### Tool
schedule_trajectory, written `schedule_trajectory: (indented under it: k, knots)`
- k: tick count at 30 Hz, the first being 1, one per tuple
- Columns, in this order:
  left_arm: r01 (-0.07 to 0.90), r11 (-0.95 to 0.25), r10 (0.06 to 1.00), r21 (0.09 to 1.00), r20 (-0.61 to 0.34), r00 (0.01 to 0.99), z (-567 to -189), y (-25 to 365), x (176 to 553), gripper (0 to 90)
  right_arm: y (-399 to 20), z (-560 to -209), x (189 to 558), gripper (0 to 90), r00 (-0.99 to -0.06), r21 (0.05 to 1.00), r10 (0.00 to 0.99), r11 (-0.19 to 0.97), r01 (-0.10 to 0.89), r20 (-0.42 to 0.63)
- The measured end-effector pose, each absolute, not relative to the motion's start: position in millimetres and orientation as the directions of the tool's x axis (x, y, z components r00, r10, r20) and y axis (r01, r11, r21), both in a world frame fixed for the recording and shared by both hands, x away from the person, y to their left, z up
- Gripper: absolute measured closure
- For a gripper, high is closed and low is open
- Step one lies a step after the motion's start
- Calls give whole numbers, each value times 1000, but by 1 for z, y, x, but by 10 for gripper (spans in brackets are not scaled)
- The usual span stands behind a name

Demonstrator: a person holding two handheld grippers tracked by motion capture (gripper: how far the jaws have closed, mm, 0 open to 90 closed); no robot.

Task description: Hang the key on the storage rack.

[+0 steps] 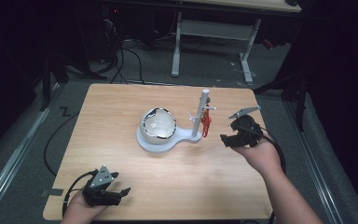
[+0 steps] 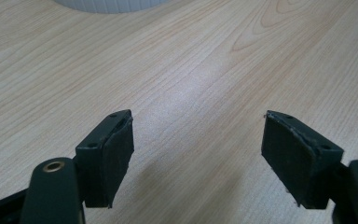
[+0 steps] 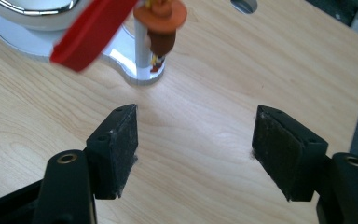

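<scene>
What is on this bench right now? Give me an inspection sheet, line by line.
Surface: light wooden table, bare wood around the stand.
Job's things: white stand with round base, a white ball-shaped piece on it, upright post, red item hanging from the post.
Clutter: nothing seen.
Grippers: left gripper open, low at the near left corner; right gripper open, right of the post, holding nothing.
Cables: black cable trailing from the left gripper; cords on the floor beyond.
Surroundings: dark room, white desk legs behind.
</scene>
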State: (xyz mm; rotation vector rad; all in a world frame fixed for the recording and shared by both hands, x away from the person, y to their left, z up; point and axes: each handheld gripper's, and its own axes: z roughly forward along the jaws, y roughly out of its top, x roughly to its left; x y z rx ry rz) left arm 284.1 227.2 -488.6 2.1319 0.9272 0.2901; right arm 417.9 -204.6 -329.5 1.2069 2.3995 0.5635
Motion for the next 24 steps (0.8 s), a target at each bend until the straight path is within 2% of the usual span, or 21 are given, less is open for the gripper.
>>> schedule_trajectory:
  k: [15, 16, 18, 21, 24]
  knots:
    - [514, -451, 682, 729, -90, 726, -491, 222, 286, 257, -234, -439, 314, 252, -443, 721, 888, 388, 574, -125]
    - [515, -446, 683, 732, -94, 725, -491, 222, 286, 257, -236, -446, 311, 265, -456, 713, 881, 399, 577, -124]
    - [516, -439, 684, 736, -99, 723, -490, 222, 286, 257, -236, -457, 315, 216, -493, 656, 869, 399, 640, -47]
    - [514, -438, 693, 738, -87, 715, -490, 222, 286, 257, -230, -467, 320, 214, -497, 627, 866, 420, 656, -59]
    - [522, -432, 699, 735, -93, 709, -491, 223, 286, 258, -221, -465, 322, 199, -516, 652, 854, 430, 624, -69]
